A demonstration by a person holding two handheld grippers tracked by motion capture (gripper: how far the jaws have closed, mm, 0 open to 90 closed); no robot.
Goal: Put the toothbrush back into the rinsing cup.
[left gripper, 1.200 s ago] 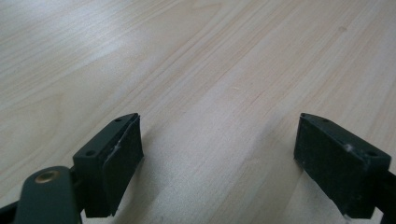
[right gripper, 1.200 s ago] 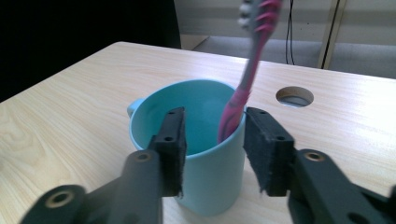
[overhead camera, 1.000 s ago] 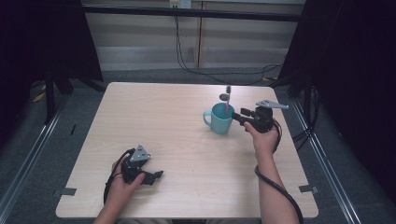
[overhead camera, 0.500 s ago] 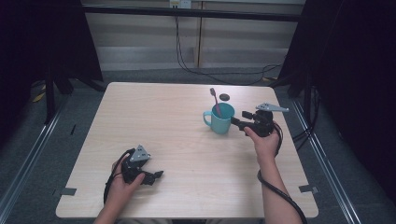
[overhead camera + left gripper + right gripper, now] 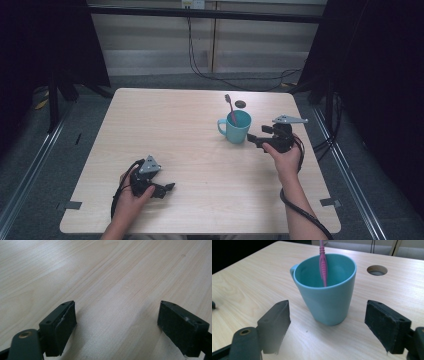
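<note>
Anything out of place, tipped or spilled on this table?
Nothing stands out. The teal cup stands upright with the pink toothbrush leaning inside it, no spill around it. The right tongs are open in front of the cup; the left tongs are open over bare table.

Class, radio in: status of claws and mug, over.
Both claws open. Right claw just short of teal mug, toothbrush standing inside. Path clear.

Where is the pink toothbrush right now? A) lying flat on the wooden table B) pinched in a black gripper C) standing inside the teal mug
C: the pink toothbrush stands inside the teal mug, while the right gripper sits open in front of it.
</note>
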